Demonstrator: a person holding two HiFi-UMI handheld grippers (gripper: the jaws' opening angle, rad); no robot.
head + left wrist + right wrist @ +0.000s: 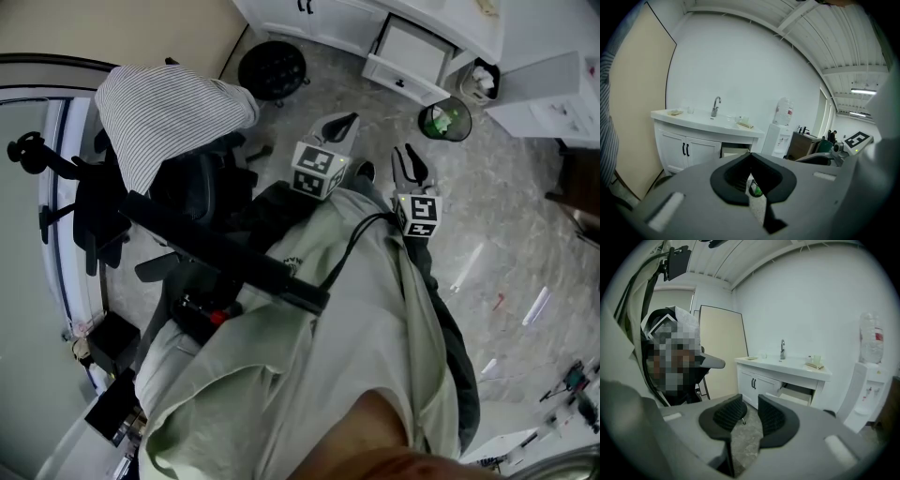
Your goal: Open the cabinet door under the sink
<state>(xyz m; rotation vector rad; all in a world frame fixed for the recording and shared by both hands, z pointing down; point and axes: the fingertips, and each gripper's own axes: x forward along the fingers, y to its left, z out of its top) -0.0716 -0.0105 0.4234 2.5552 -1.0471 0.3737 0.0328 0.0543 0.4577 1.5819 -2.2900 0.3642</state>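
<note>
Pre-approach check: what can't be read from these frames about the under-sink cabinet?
- White cabinet doors with black handles: head view, top edge cuts them; left gripper view, left claw housing hides the right one's bottom.
- Small countertop items: too small, both gripper views.
- Dark round bin with green contents: left gripper view, sliver between claw pads only.

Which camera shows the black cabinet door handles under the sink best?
Left gripper view: the handles show largest, nearly front-on. Right gripper view shows them smaller; head view catches them only at its top edge.
</note>
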